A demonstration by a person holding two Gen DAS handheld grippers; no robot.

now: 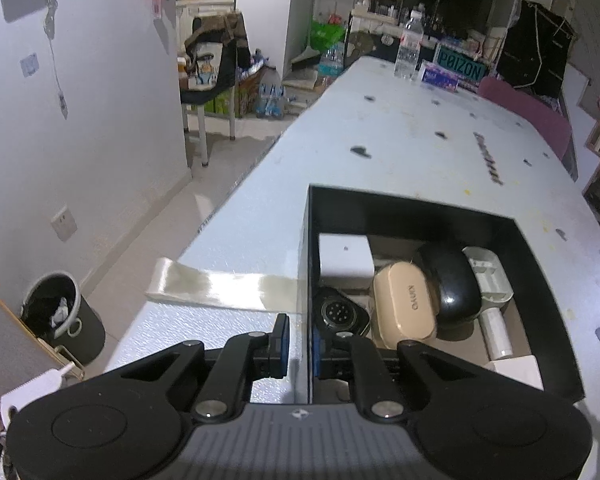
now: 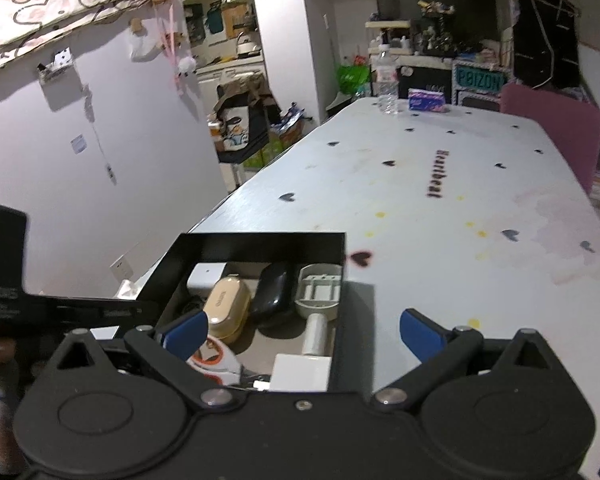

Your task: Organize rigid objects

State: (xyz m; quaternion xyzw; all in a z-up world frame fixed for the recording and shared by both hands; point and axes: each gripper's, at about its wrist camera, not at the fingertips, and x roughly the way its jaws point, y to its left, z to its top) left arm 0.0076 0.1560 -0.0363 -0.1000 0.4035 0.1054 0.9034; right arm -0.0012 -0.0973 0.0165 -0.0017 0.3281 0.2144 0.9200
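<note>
Beneath the wide-open right claw (image 2: 302, 330) sits the filled black box (image 2: 260, 244).

A: Both views look dim and bluish, with heavy fisheye bending; the long white heart-printed table (image 1: 420, 148) bows and the corners go black.

B: Glare sits on the strip of clear glossy tape (image 1: 220, 284) and on the shiny black oval case (image 1: 452, 284) (a small highlight only).

A: The open black rectangular box (image 2: 260, 245) throws a soft shadow rightwards over the tabletop.

B: Far shelves are soft and noisy, and the printed table lettering smears.
</note>
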